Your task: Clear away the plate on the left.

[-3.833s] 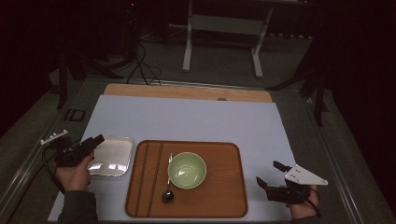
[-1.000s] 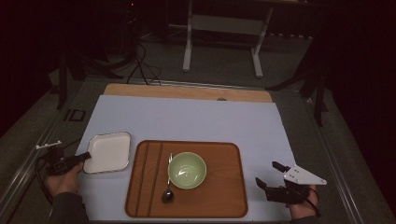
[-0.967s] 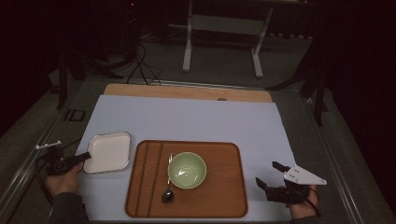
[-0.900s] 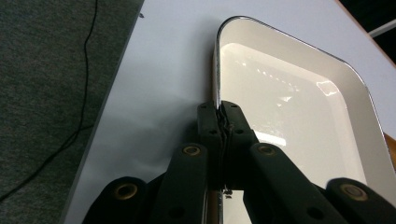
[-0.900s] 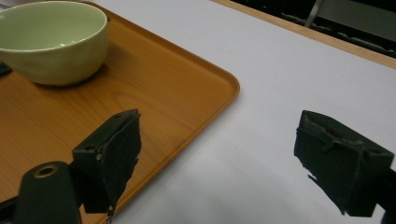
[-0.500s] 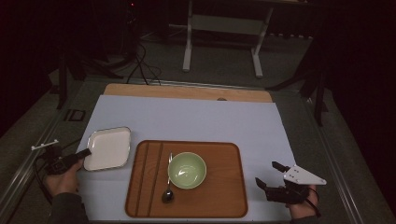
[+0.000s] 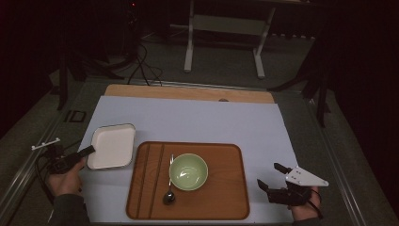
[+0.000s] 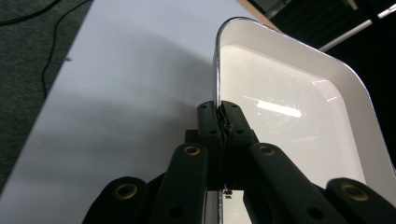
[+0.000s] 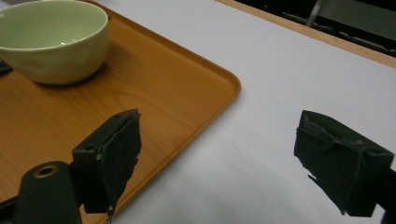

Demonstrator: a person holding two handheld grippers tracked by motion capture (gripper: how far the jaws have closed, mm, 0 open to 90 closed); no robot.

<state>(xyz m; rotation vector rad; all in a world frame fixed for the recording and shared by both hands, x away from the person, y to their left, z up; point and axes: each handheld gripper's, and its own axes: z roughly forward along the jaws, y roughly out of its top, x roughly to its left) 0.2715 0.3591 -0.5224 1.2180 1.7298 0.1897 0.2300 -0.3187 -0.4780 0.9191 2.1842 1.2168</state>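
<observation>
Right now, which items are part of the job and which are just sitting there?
In the job:
- white rectangular plastic dish, rim clamped by the left gripper

Just lying about:
- brown wooden tray
- pale green ceramic bowl on the tray
- metal spoon beside the bowl
- right gripper, open, holding nothing

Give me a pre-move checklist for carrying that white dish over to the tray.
1. Left gripper shut on the rim of the white dish: ok.
2. How deep the rim sits between the fingers: only the edge is pinched; hold strength cannot tell.
3. Dish clear of the wooden tray: ok, it sits just left of the tray's edge.
4. Free room on the tray: not ok on the left, where the green bowl and spoon sit; bare wood to the right.
5. Right gripper open, off to the tray's right: ok.
</observation>
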